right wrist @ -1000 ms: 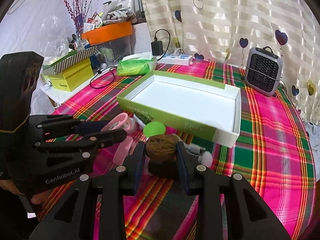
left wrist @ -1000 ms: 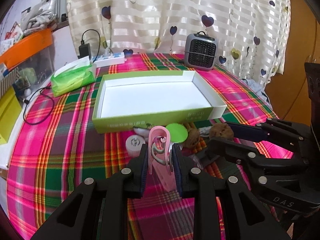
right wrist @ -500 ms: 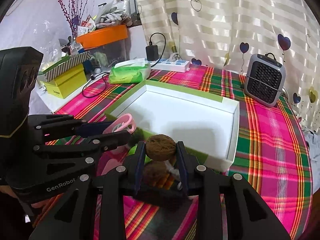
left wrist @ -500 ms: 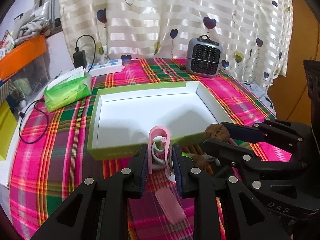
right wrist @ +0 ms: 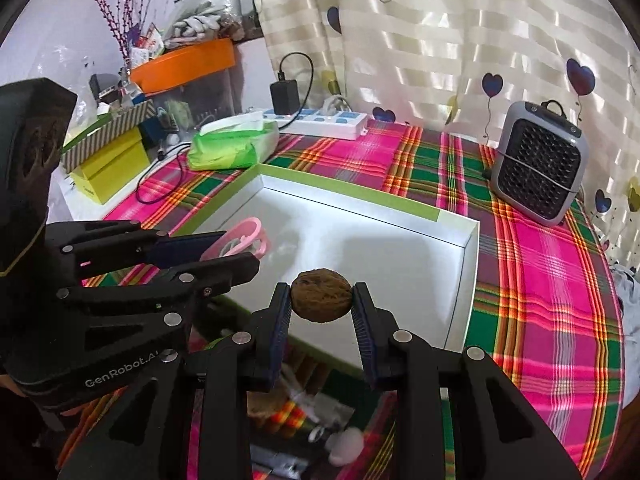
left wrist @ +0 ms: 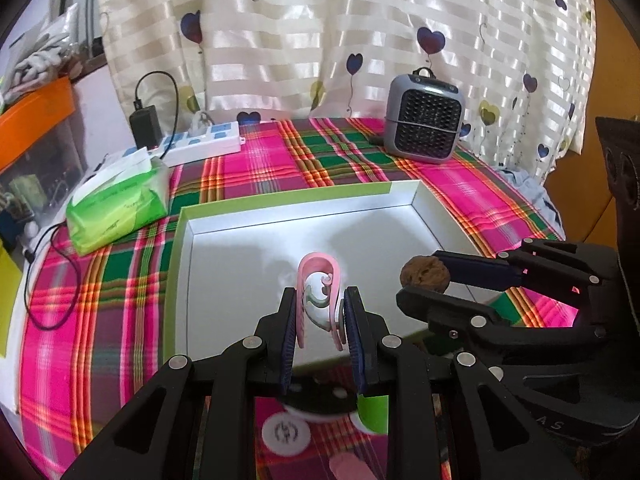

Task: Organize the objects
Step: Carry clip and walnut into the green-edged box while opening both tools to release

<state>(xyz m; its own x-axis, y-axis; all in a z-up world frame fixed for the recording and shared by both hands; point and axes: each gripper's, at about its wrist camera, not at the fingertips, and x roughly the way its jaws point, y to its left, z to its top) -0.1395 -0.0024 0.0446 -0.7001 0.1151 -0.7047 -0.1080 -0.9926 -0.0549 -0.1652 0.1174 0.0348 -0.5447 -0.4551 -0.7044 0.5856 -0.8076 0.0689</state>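
Both hand-held grippers [left wrist: 320,312] [right wrist: 322,308] now over box [left wrist: 280,200] w/ clip [left wrist: 318,280], walnut [right wrist: 322,296].

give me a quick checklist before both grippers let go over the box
1. Left gripper shut on the pink clip: ok, pads press both its sides.
2. Right gripper shut on the walnut: ok, pinched between both pads.
3. Clip over the white box floor: ok in the left wrist view.
4. Walnut over the box floor: ok, white floor shows behind it in the right wrist view.
5. Box floor free under both: ok, nothing lies in it.
6. Height above the floor for a gentle drop: cannot tell; the walnut might roll.
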